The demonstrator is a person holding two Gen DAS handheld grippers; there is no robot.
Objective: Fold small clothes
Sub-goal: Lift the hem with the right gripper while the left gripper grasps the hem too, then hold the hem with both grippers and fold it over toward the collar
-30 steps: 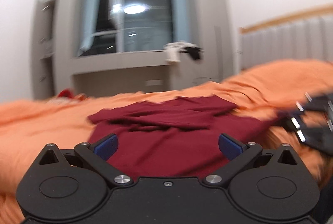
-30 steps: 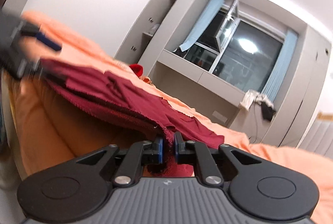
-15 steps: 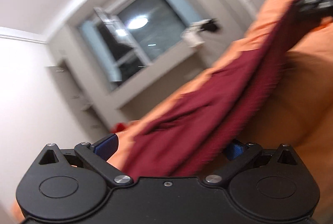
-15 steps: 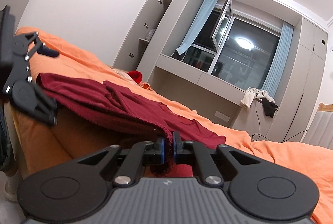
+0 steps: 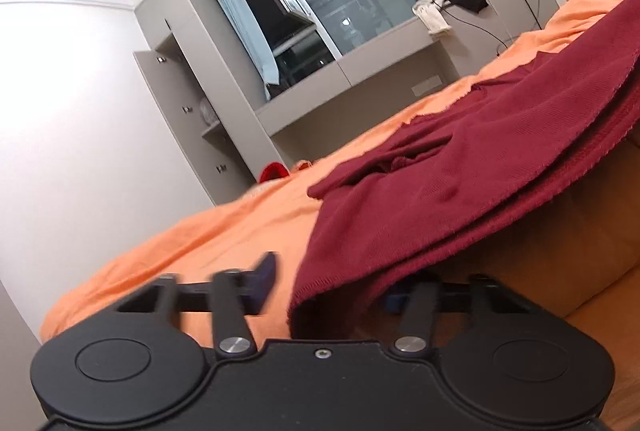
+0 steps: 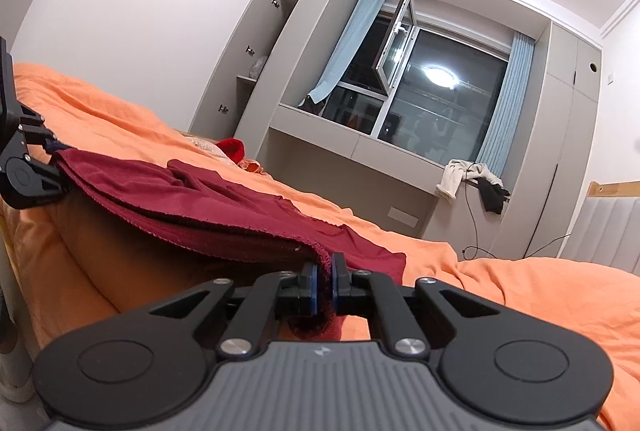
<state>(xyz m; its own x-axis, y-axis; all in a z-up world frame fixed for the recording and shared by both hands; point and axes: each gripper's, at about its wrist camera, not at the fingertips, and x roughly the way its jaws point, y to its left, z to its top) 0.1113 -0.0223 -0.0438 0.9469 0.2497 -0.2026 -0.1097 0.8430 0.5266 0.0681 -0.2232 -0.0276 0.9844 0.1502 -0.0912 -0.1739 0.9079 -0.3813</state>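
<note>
Your right gripper (image 6: pixel 325 281) is clamped tight on cloth. Your left gripper (image 5: pixel 328 283) gapes, fingers (image 5: pixel 264 277) spread.

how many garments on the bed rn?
2 visible: dark red knit garment spread across the orange bedding, and a small bright red item at the far edge. Others may be hidden.
</note>
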